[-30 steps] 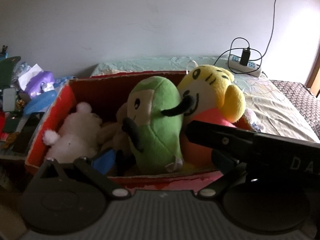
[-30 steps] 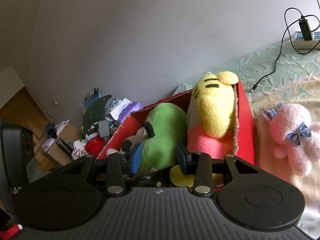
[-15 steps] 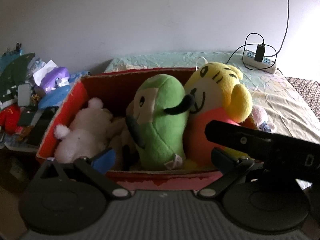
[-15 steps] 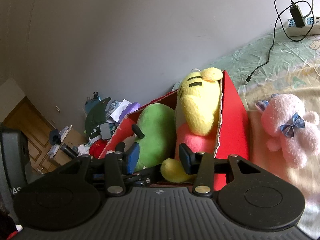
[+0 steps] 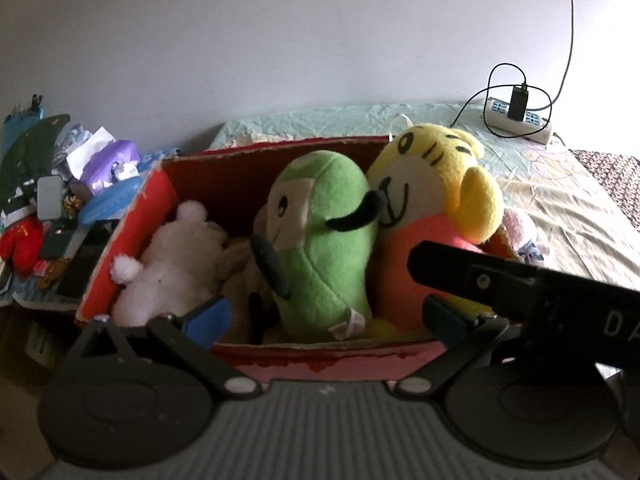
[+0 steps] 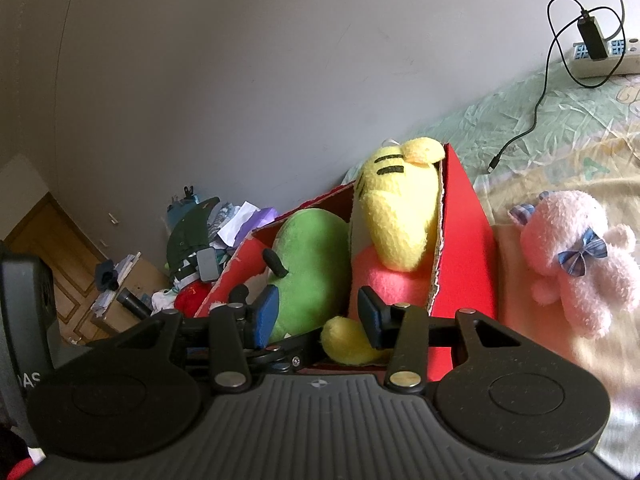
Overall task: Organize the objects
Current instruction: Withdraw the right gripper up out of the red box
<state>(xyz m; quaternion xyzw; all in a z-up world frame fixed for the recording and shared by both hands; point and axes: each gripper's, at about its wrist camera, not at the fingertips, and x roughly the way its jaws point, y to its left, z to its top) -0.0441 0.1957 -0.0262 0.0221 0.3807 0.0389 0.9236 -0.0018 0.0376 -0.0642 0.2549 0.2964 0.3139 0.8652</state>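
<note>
A red cardboard box [image 5: 132, 236] on the bed holds a green plush [image 5: 324, 240], a yellow and pink tiger plush [image 5: 436, 192] and a white plush [image 5: 176, 264]. The box [image 6: 464, 248], green plush [image 6: 316, 256] and tiger plush [image 6: 400, 216] also show in the right wrist view. A pink plush with a blue bow [image 6: 580, 256] lies on the bed right of the box. My left gripper [image 5: 324, 320] is open and empty at the box's near edge. My right gripper [image 6: 316, 316] is open and empty, by the tiger's yellow foot [image 6: 344, 340].
A power strip [image 5: 520, 120] with a charger and cable lies on the bed by the wall. A cluttered pile [image 5: 52, 200] of bags, papers and a red toy sits left of the box. A wooden cabinet [image 6: 56, 256] stands at far left.
Both grippers have drawn back and shifted; the box and plush toys sit further right in the left wrist view. The pink plush has come more into the right wrist view. Both grippers stay open.
</note>
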